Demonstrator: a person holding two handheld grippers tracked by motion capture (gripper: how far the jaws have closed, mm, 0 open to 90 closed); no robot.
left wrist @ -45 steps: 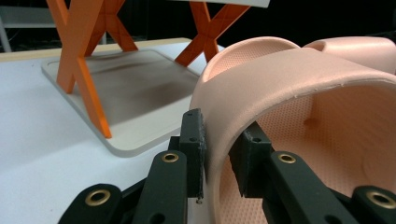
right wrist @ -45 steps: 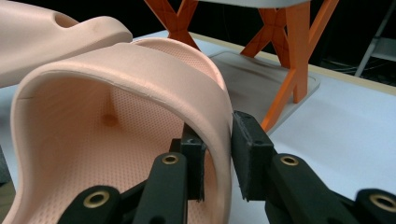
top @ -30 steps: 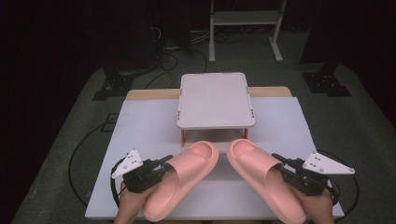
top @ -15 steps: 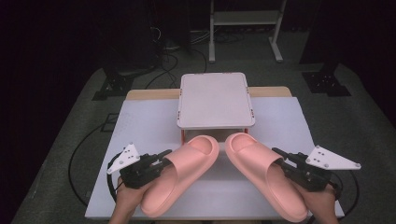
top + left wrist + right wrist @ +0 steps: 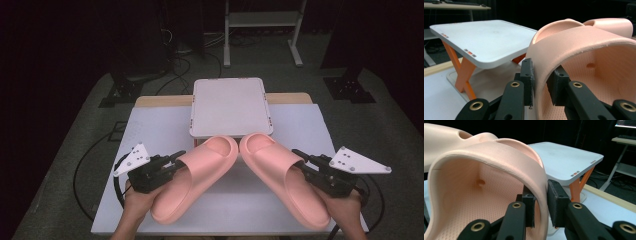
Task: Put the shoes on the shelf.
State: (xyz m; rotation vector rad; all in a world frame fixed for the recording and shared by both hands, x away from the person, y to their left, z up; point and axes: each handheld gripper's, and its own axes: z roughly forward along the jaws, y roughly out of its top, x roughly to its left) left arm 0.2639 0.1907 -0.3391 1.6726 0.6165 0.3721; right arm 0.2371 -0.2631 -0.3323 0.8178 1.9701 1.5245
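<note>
Left gripper (image 5: pixel 177 159) clamped on strap edge of left pink slipper (image 5: pixel 195 177); strap wall pinched between both jaws, as seen in left gripper view. Right gripper (image 5: pixel 300 159) clamped likewise on strap edge of right pink slipper (image 5: pixel 282 175). Both slippers held just on near side of small white stand (image 5: pixel 231 105), toes pointed toward it, toes close together. Stand set on orange legs (image 5: pixel 461 72) upon white table (image 5: pixel 150 125).
</note>
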